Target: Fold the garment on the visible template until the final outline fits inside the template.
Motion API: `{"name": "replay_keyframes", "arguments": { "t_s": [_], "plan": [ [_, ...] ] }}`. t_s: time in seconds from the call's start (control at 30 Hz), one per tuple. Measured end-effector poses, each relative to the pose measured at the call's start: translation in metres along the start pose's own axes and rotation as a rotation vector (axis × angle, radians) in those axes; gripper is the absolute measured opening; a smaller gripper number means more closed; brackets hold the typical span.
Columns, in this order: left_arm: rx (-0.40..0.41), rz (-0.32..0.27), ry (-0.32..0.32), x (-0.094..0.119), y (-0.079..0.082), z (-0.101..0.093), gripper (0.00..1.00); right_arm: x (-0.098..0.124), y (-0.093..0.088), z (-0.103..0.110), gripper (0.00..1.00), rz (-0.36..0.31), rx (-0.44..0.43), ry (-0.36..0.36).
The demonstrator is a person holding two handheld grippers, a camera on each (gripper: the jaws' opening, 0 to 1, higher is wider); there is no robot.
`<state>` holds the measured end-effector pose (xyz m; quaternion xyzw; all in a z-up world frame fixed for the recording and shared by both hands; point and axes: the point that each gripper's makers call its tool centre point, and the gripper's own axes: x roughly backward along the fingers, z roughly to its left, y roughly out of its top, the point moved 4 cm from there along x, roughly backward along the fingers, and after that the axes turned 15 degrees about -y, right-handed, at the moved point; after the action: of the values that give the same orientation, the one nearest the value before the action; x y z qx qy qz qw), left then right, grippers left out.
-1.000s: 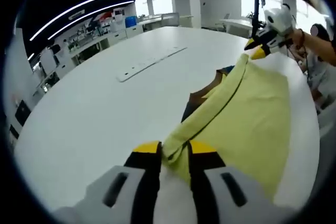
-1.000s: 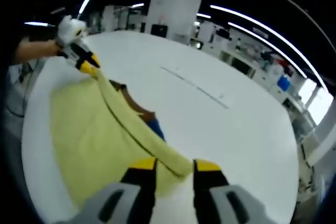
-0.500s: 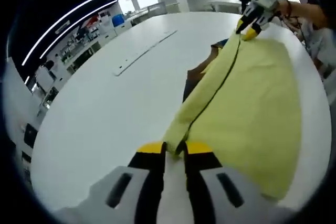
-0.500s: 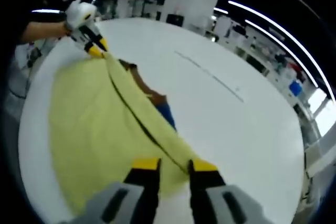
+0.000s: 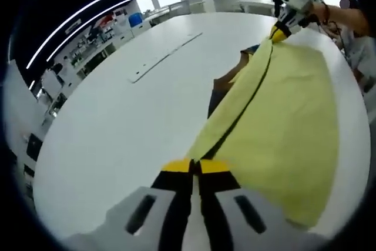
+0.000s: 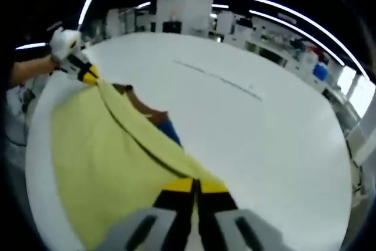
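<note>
A yellow garment (image 5: pixel 288 116) (image 6: pixel 94 145) lies spread on the white round table (image 5: pixel 117 121), and its folded edge runs taut between the two grippers. My left gripper (image 5: pixel 195 166) is shut on one end of that edge. My right gripper (image 6: pixel 195 186) is shut on the other end. The right gripper (image 5: pixel 283 27) also shows far off in the left gripper view, held by a gloved hand. Likewise the left gripper (image 6: pixel 84 72) shows in the right gripper view. A brown piece (image 5: pixel 226 80) (image 6: pixel 147 109) and a blue bit (image 6: pixel 173 136) peek out from under the raised edge.
A long pale strip (image 5: pixel 164 62) (image 6: pixel 217 78) lies flat on the table beyond the garment. A person's arm (image 6: pixel 29 69) reaches in at the table's rim. Benches and shelves stand in the room behind the table.
Both pairs of jaws have closed tight on the garment's edge. The edge has stretched straight and taut between them, and both cameras have shifted a little.
</note>
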<state>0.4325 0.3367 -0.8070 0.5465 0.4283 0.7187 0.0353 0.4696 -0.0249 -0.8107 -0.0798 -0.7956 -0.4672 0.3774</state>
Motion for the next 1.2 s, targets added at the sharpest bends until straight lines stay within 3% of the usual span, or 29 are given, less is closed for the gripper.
{"name": "replay_keyframes", "arguments": {
  "t_s": [0.2, 0.43, 0.6, 0.67, 0.77, 0.93, 1.0, 1.2],
  "plan": [
    [0.05, -0.07, 0.013, 0.007, 0.01, 0.005, 0.0, 0.014, 0.015, -0.006, 0.0, -0.059, -0.02, -0.022],
    [0.226, -0.175, 0.04, 0.01, 0.013, 0.011, 0.0, 0.011, 0.027, -0.012, 0.0, -0.111, -0.115, -0.052],
    [0.255, -0.194, 0.08, 0.005, 0.012, 0.016, 0.01, -0.002, 0.03, -0.016, 0.0, -0.101, -0.2, -0.082],
    [0.293, -0.189, 0.14, 0.008, 0.009, 0.024, 0.05, -0.005, 0.029, -0.018, 0.0, -0.085, -0.268, -0.112],
    [0.291, -0.191, 0.152, 0.01, 0.008, 0.025, 0.15, -0.007, 0.028, -0.028, 0.01, -0.085, -0.295, -0.151],
    [0.347, -0.224, 0.173, 0.018, 0.006, 0.024, 0.37, -0.002, 0.027, -0.027, 0.37, -0.074, -0.347, -0.14],
    [0.401, -0.233, 0.169, 0.021, 0.002, 0.022, 0.45, 0.001, 0.025, -0.024, 0.45, -0.068, -0.364, -0.132],
    [0.438, -0.248, 0.17, 0.03, -0.008, 0.018, 0.59, 0.012, 0.022, -0.021, 0.59, -0.052, -0.436, -0.087]
  ]
}}
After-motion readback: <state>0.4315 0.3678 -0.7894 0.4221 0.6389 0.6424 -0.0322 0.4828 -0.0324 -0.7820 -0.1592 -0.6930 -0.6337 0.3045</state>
